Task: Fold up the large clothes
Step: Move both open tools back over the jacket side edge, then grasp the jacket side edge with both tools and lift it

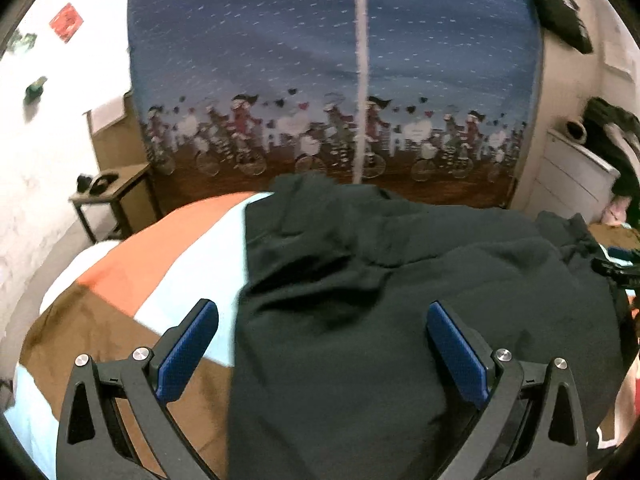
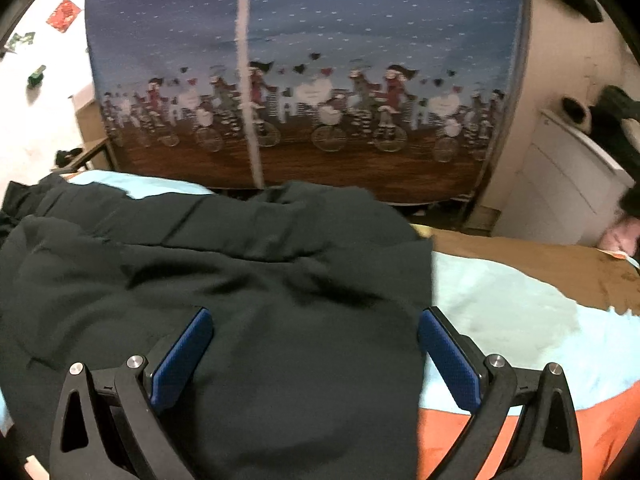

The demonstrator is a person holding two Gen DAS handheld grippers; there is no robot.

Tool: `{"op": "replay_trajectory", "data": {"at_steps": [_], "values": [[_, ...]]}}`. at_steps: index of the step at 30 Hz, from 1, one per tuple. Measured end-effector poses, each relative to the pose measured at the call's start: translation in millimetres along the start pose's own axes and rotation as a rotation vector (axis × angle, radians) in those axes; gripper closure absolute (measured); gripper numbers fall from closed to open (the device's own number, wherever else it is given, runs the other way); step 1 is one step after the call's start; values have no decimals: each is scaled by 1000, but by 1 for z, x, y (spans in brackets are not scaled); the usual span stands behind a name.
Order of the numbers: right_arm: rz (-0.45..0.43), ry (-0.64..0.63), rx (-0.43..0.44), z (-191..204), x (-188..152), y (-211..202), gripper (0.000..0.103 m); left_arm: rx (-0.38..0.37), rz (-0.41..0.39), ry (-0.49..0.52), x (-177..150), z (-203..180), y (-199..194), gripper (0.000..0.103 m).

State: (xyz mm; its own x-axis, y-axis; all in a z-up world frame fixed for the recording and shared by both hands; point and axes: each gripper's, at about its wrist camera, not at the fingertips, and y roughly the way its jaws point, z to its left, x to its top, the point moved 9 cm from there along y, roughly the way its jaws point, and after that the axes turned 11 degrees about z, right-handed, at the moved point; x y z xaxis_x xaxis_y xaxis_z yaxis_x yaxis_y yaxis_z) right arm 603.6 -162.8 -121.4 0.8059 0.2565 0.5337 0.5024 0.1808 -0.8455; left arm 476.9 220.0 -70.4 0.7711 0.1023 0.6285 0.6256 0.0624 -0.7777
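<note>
A large dark garment (image 1: pixel 400 300) lies rumpled across a bed with a cover of orange, light blue and brown patches (image 1: pixel 152 264). My left gripper (image 1: pixel 322 328) hovers open over the garment's left edge, its left blue pad above the bed cover, nothing between the fingers. In the right wrist view the same dark garment (image 2: pixel 240 280) fills the left and centre. My right gripper (image 2: pixel 316 336) is open over the garment's right edge, its right finger above the light blue cover (image 2: pixel 520 320). The other gripper's tip (image 1: pixel 612 268) shows at the far right of the left wrist view.
Behind the bed hangs a blue curtain printed with cyclists (image 1: pixel 340 80). A small wooden side table (image 1: pixel 116 196) stands at the back left. A white drawer unit (image 2: pixel 572 176) with dark clothes on top stands at the right. Bare bed cover lies on both sides of the garment.
</note>
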Motion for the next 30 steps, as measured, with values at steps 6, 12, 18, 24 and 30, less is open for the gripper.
{"op": "replay_trajectory", "data": {"at_steps": [6, 12, 18, 24, 30], "values": [[48, 96, 27, -35, -16, 7, 0, -11, 80, -69, -17, 29, 7, 1], [93, 148, 76, -59, -29, 12, 0, -4, 112, -93, -22, 37, 10, 1], [152, 194, 208, -65, -44, 23, 0, -23, 169, -82, -27, 37, 24, 1], [235, 288, 439, -67, -61, 43, 0, -125, 233, -90, -35, 46, 35, 1], [228, 291, 518, -66, -61, 48, 0, -227, 287, -116, -38, 51, 46, 1]]}}
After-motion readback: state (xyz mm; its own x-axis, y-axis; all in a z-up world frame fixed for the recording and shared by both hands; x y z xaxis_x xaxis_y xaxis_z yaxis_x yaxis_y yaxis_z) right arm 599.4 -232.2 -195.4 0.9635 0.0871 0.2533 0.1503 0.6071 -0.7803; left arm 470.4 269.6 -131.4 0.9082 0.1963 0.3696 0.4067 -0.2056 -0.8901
